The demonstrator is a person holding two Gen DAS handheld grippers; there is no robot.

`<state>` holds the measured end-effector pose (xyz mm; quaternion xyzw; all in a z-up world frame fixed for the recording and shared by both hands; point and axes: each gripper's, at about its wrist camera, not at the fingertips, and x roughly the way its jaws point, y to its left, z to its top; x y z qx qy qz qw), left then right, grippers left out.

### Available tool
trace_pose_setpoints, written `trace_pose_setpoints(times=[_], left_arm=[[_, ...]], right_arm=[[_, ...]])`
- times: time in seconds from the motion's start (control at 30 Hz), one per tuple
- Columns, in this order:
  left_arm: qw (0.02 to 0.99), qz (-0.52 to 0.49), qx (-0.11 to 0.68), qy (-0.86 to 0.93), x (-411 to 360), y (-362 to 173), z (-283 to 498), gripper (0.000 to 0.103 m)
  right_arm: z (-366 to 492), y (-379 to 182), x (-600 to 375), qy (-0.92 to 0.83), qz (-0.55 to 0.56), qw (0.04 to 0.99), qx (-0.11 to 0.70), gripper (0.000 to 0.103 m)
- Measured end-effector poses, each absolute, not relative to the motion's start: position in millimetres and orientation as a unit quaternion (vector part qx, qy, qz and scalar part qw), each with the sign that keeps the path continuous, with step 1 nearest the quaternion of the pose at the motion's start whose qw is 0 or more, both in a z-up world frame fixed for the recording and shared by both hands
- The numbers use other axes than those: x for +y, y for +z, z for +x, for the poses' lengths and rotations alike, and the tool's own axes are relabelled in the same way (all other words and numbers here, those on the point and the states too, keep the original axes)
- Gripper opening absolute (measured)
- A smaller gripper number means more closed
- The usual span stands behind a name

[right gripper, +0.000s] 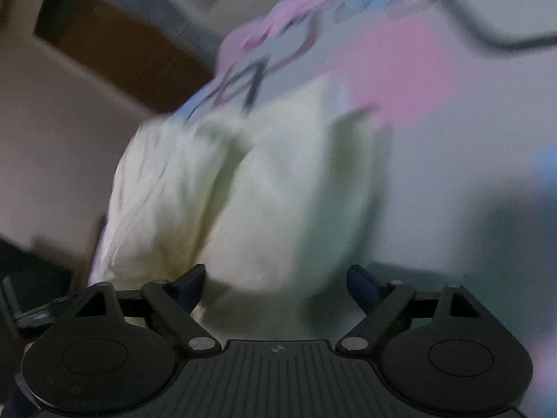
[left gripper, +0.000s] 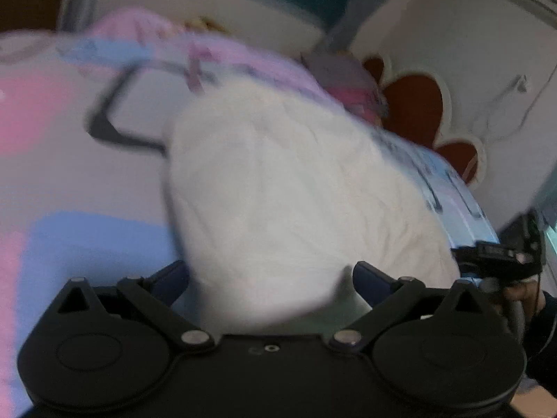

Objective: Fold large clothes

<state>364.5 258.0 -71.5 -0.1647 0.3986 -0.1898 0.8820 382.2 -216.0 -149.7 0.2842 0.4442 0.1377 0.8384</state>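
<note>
A large white garment point(left gripper: 296, 188) lies crumpled on a bed with a pink, blue and white patterned sheet point(left gripper: 62, 181). In the left wrist view my left gripper point(left gripper: 271, 278) stands open, its fingers wide apart on either side of the garment's near edge. In the right wrist view the same garment point(right gripper: 250, 188) looks cream-white, and my right gripper point(right gripper: 275, 282) is open with its fingers spread around the garment's near edge. Both views are blurred. The right gripper point(left gripper: 494, 261) also shows at the right edge of the left wrist view.
The patterned sheet point(right gripper: 435, 69) covers the bed. A red flower-shaped cushion or rug point(left gripper: 414, 104) and a pink-grey bundle point(left gripper: 351, 80) lie beyond the garment. A brown wooden panel point(right gripper: 115, 52) and pale wall stand to the left in the right wrist view.
</note>
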Motion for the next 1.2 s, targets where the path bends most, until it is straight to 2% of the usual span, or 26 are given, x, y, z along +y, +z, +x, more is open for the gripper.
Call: trace_pose_setpoints(times=[0.03,0.07,0.1,0.13,0.2,0.23,0.27,0.33,0.43,0.5,0.63,0.8,0.97,1.03,1.2], left_arm=[[0.886,-0.184,0.377,-0.196,270.2,-62.5,363.0,0.098],[0.885,-0.211,0.358,-0.207,280.3,-56.4,364.5,0.098],[0.884,-0.228,0.350,-0.211,286.0,-51.6,369.5,0.098],[0.887,-0.229,0.341,-0.210,287.2,-46.0,377.8,0.097],[0.894,-0.209,0.334,-0.215,276.2,-38.2,394.0,0.090],[0.893,-0.196,0.336,-0.225,266.7,-35.9,402.7,0.064],[0.891,-0.180,0.346,-0.233,251.4,-35.8,414.0,0.046],[0.895,-0.148,0.354,-0.230,228.7,-38.5,429.6,0.045],[0.904,-0.096,0.360,-0.211,197.5,-48.6,448.3,0.045],[0.899,-0.086,0.373,-0.213,185.2,-60.0,458.2,0.044],[0.886,-0.091,0.393,-0.227,183.2,-81.7,463.8,0.045],[0.882,-0.101,0.398,-0.231,188.5,-99.3,463.5,0.045],[0.886,-0.072,0.400,-0.223,182.6,-92.8,462.1,0.046],[0.892,-0.072,0.393,-0.209,182.5,-80.2,451.0,0.046],[0.908,-0.094,0.335,-0.234,196.6,-45.2,383.2,0.047]], right_arm=[[379.8,-135.6,-224.1,0.125,0.280,0.853,0.422,0.085],[379.1,-121.7,-226.1,0.120,0.270,0.866,0.404,0.080],[383.2,-107.9,-222.2,0.120,0.251,0.877,0.391,0.056],[388.5,-97.4,-214.0,0.122,0.235,0.885,0.383,0.046],[396.1,-74.8,-190.6,0.144,0.199,0.900,0.360,0.046],[410.3,-71.5,-168.2,0.155,0.172,0.904,0.360,0.046],[422.0,-70.3,-151.7,0.163,0.147,0.905,0.364,0.046],[437.0,-73.3,-116.4,0.178,0.091,0.909,0.367,0.046],[458.7,-107.7,-76.1,0.162,0.030,0.902,0.399,0.045],[459.0,-131.2,-73.4,0.133,0.014,0.896,0.424,0.038],[455.9,-168.2,-91.1,0.114,0.030,0.894,0.432,0.037],[456.2,-180.1,-104.1,0.110,0.074,0.890,0.436,0.037],[446.5,-150.5,-108.4,0.104,0.079,0.887,0.443,0.038],[431.5,-127.6,-113.2,0.104,0.079,0.897,0.422,0.038],[369.3,-82.7,-112.6,0.161,0.062,0.910,0.377,0.038]])
